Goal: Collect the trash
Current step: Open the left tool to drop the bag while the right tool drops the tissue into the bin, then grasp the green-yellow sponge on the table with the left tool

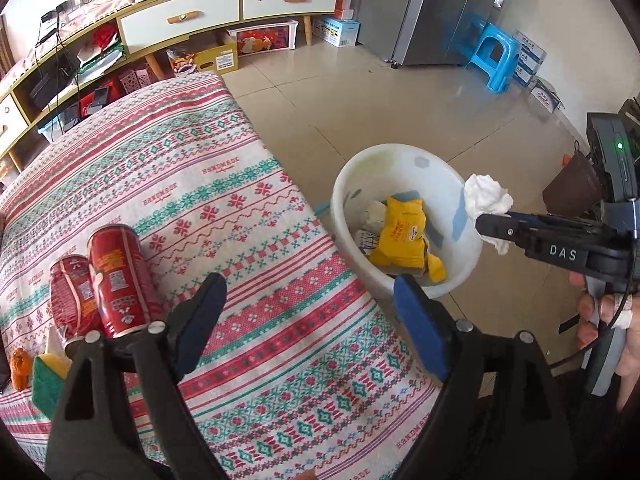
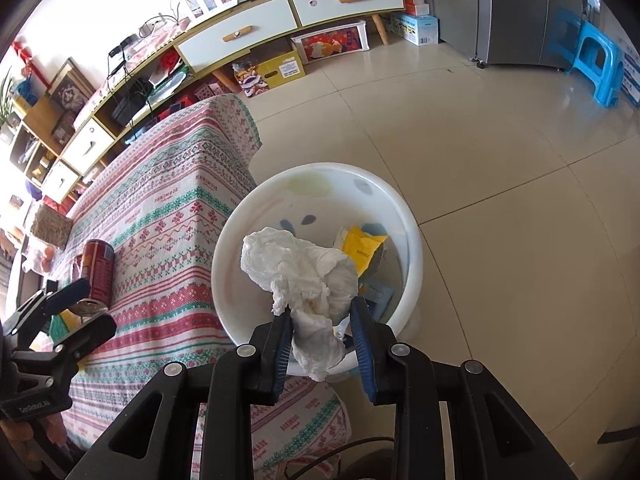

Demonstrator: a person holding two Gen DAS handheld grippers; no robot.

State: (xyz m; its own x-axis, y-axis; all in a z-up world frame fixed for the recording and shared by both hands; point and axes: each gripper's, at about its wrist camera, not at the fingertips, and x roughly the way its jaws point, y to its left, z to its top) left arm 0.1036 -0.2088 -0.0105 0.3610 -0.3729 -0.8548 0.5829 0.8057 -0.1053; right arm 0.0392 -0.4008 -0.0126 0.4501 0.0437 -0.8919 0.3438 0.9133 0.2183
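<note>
While my right gripper is clamping a crumpled white tissue between its blue pads, I'm holding it over the white plastic bin on the tiled floor. Most of the wad is sticking out past the fingertips, above the bin's opening. Inside the bin, a yellow wrapper is lying on other paper scraps.

My left gripper is sitting with its fingers spread wide, nothing between them, over the edge of the table by the bin. That table is wearing a red-and-green patterned cloth. Left of those fingers, two red drink cans are lying side by side on the cloth, touching each other. Just beyond them at the table's near corner, a green-and-yellow sponge is showing, partly hidden by the gripper body.
</note>
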